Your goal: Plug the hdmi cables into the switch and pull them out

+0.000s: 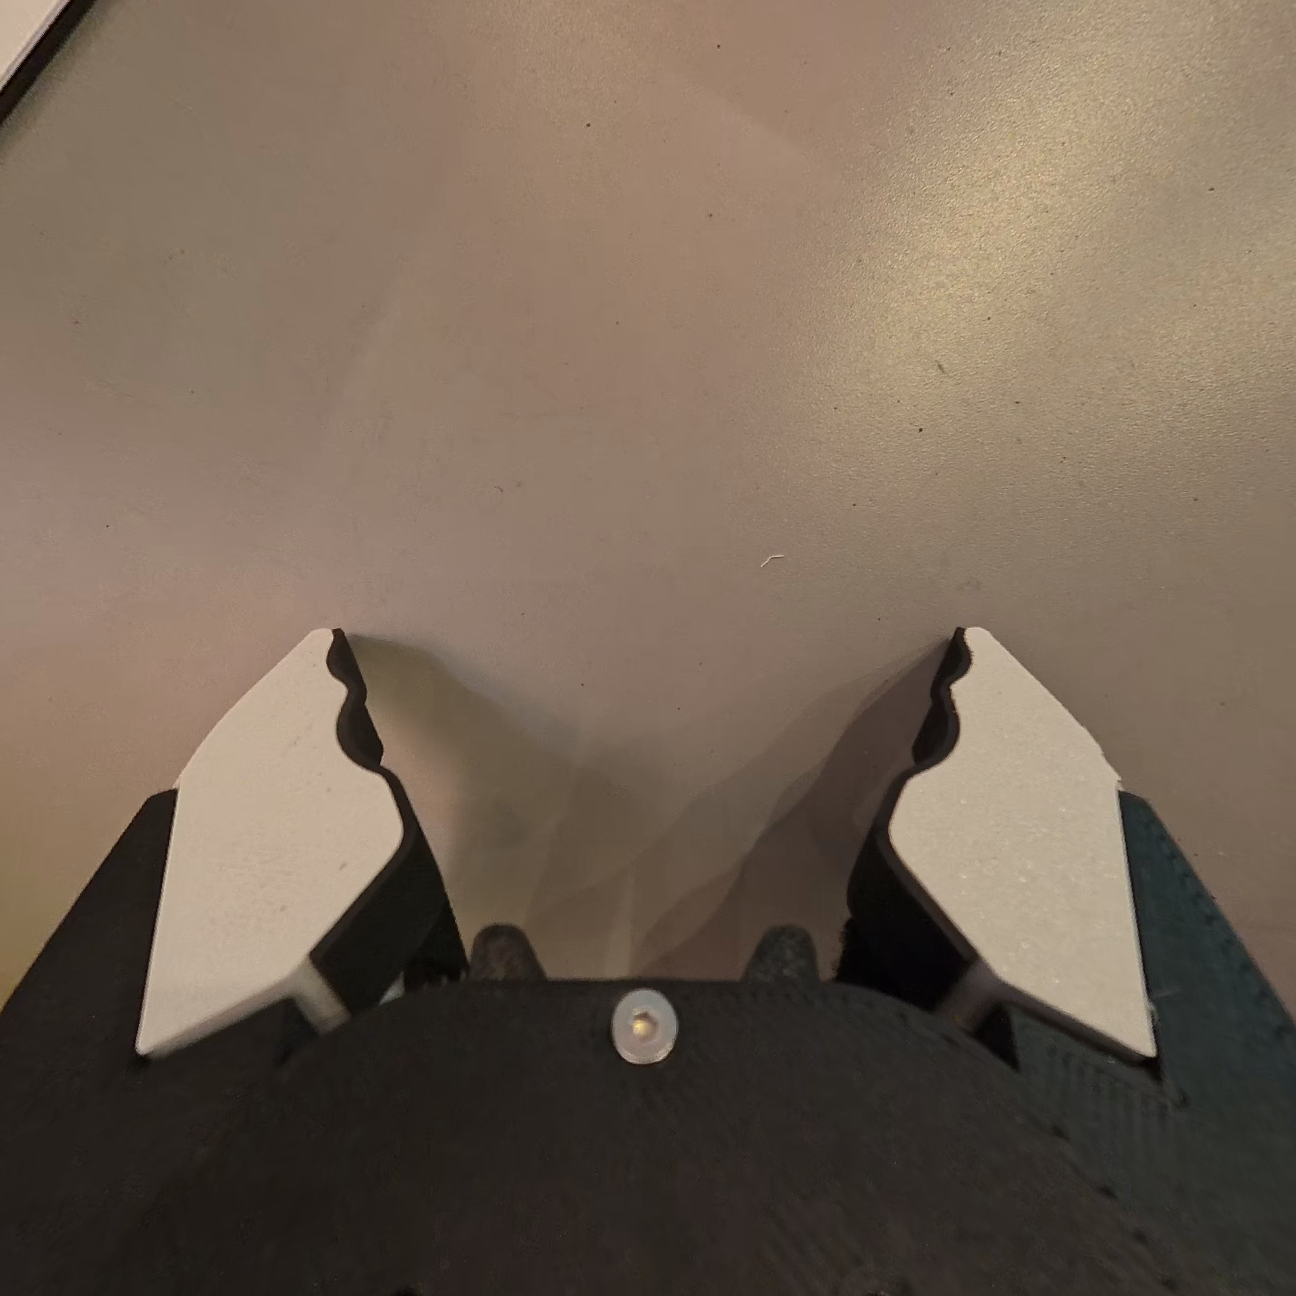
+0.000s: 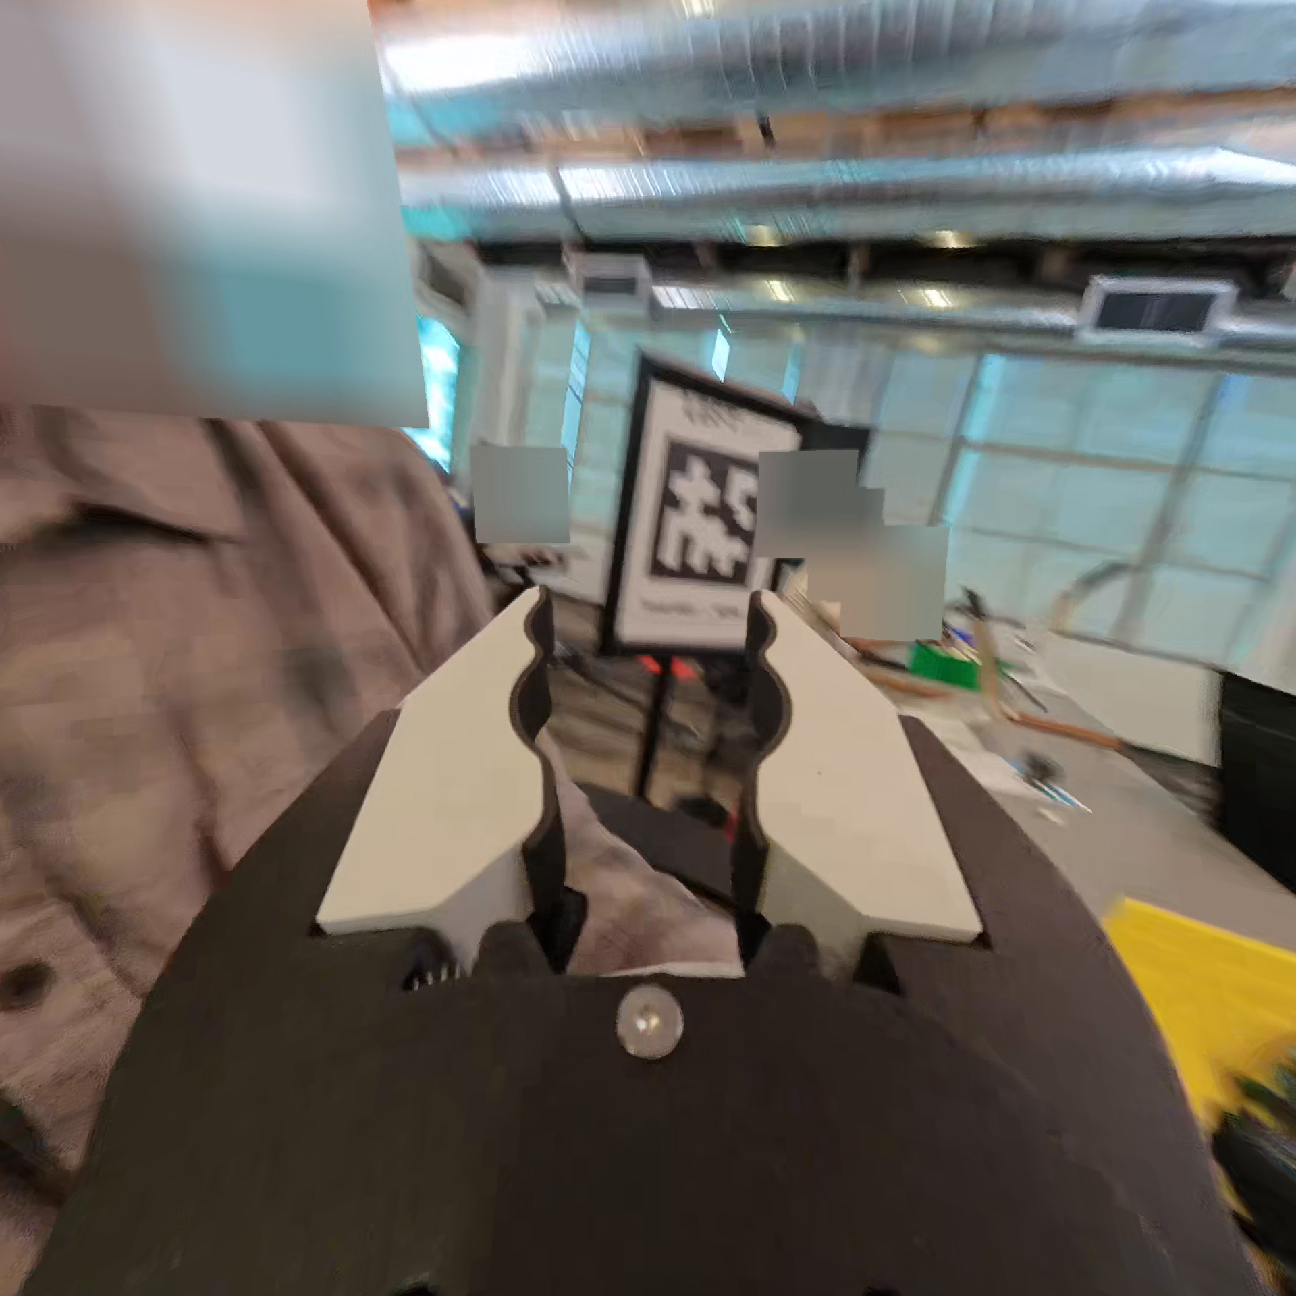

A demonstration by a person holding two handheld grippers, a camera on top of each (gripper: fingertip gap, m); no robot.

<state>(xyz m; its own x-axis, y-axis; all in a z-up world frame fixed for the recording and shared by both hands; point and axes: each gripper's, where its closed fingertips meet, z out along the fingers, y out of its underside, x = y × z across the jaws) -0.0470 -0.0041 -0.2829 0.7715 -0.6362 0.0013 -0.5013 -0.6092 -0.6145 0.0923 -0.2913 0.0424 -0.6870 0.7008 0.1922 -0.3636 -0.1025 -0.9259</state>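
Note:
No HDMI cable and no switch show in either view. My left gripper (image 1: 649,635) is wide open and empty, with its white fingers pointing down close to a plain grey tabletop (image 1: 631,315). My right gripper (image 2: 649,596) is raised and points across the room, not at the table. Its jaws stand partly open with nothing between them. That view is blurred by motion.
A person in a grey shirt (image 2: 210,666) stands close at the left of the right wrist view. A black-framed sign with a coded marker (image 2: 708,519) stands behind, with cluttered tables (image 2: 1017,701) and a yellow object (image 2: 1206,996) at right. A dark-edged white board (image 1: 28,49) shows at top left. The left gripper's tips are roughly 45 centimetres from the right gripper's.

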